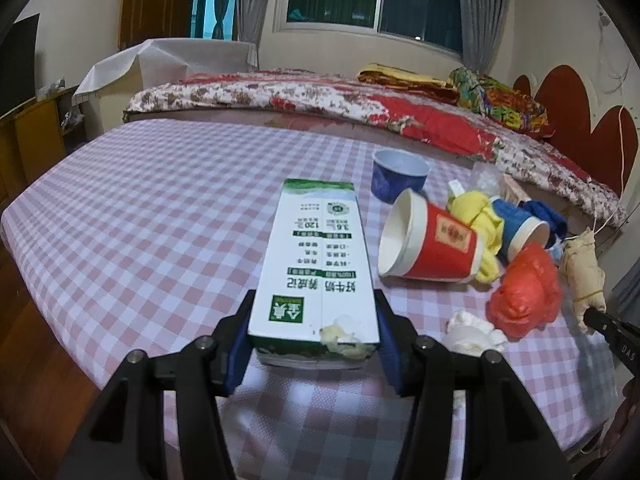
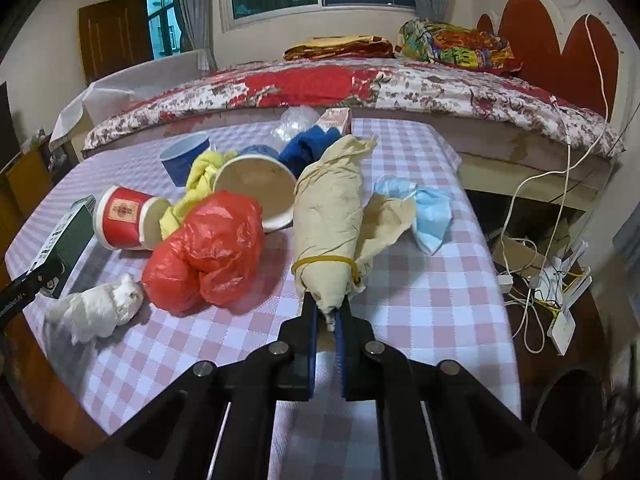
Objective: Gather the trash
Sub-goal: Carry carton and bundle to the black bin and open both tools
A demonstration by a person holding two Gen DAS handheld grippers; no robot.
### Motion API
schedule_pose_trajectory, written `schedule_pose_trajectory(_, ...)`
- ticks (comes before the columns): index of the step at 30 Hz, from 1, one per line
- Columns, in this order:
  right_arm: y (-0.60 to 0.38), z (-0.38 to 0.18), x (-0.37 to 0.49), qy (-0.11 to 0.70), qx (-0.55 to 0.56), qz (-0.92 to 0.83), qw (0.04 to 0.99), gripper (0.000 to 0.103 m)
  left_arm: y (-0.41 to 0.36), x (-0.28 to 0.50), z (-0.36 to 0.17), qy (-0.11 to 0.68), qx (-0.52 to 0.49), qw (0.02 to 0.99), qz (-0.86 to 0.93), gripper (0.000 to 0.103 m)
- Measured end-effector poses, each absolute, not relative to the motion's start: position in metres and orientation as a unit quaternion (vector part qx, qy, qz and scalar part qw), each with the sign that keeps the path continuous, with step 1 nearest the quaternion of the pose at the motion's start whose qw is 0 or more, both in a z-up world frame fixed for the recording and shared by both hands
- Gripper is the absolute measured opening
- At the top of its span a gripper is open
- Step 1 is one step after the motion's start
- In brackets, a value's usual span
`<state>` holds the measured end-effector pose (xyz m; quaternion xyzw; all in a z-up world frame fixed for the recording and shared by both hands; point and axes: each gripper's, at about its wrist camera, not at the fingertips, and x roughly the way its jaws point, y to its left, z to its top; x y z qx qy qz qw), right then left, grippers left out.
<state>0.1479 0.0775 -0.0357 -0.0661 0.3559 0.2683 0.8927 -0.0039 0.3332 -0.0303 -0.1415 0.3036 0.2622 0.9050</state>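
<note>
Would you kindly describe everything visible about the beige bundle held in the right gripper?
The beige bundle looks like crumpled, thin cloth or paper rolled into a long tube, cinched near its lower end by a yellow rubber band. A loose flap spreads to its right. The right gripper is shut on its bottom tip, and it stretches away over the checked tablecloth, beside the red plastic bag.
</note>
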Motion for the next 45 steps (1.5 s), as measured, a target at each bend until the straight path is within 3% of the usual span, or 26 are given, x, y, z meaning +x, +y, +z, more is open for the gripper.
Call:
schedule_pose_trajectory(20,0.015,-0.007,0.118,0.328,-0.049,0.24,0.912,0.008,0.254,0.003,0.015,0.268,-0.103,0.942,0.172,0.055)
schedule_pose_trajectory(45,-0.163,-0.023,0.105,0.348,0.013,0.085,0.934,0.008,0.081,0.071,0.001,0.305,-0.041,0.951,-0.042,0.055)
